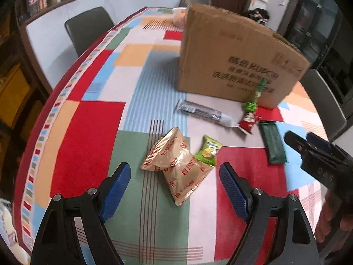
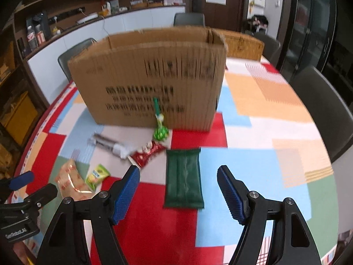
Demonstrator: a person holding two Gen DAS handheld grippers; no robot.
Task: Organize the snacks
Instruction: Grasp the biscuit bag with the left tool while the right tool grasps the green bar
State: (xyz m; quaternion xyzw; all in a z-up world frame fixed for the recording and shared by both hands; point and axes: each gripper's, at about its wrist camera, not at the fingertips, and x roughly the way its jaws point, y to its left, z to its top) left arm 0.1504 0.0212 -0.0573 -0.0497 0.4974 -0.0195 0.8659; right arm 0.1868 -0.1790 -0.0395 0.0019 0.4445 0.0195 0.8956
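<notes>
Left tongs [image 1: 174, 177] hanging spread, beige snack packets [image 1: 174, 165] lying between them on the table [image 1: 88, 137]. Right tongs [image 2: 178, 180] hanging spread, empty, dark green packet [image 2: 183, 178] lying between.

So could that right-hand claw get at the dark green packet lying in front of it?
Probably yes. The right gripper is open, and the dark green packet lies flat on the tablecloth, lined up between its fingers with nothing on top. The red wrapper lies just left, apart from the packet.
</notes>
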